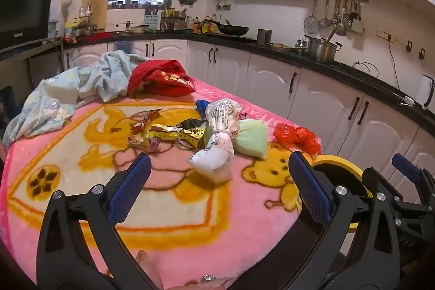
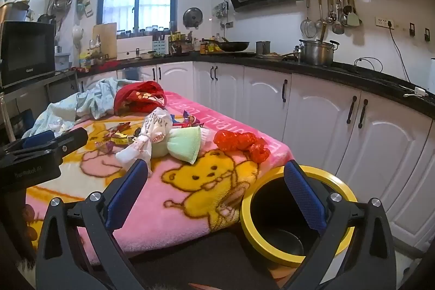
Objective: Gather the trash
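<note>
Trash lies in a heap on the pink bear blanket [image 1: 168, 208]: a white printed plastic bag [image 1: 217, 148], a green pouch [image 1: 251, 139], a crumpled red plastic bag [image 1: 296, 136], gold and red snack wrappers [image 1: 174, 135]. The same heap shows in the right wrist view, with the white bag [image 2: 146, 137], green pouch [image 2: 185, 143] and red bag [image 2: 239, 142]. My left gripper [image 1: 220, 192] is open and empty just short of the white bag. My right gripper [image 2: 217, 197] is open and empty, over the blanket's edge beside a black bin with a yellow rim [image 2: 288, 257].
A light blue cloth [image 1: 81, 89] and a red garment [image 1: 163, 80] lie at the blanket's far end. White cabinets [image 2: 312, 110] under a black counter run along the right, close to the bin. The left gripper's body [image 2: 40, 151] shows at the right view's left edge.
</note>
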The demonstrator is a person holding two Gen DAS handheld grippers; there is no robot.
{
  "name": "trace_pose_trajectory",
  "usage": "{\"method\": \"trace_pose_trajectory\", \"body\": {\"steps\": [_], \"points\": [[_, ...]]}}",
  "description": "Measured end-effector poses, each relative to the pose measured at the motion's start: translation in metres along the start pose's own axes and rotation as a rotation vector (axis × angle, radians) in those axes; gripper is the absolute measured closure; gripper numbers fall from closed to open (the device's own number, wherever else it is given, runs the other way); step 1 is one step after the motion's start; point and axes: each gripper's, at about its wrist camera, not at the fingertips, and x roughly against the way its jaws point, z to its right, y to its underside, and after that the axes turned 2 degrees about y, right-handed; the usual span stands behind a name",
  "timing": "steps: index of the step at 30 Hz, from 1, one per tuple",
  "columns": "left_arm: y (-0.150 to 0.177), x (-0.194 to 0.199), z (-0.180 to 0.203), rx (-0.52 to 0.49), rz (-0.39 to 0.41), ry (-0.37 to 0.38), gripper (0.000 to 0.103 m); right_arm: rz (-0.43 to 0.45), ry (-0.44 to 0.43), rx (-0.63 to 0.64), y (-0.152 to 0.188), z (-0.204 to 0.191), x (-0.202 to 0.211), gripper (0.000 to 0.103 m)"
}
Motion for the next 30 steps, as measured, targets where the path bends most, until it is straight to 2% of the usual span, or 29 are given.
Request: {"method": "trace_pose_trajectory", "body": {"steps": [30], "points": [[-0.0083, 0.0053, 0.0088, -0.002, 0.006, 0.003, 0.01, 0.005, 0.004, -0.004, 0.0005, 0.0035, -0.0014, 0.006]]}}
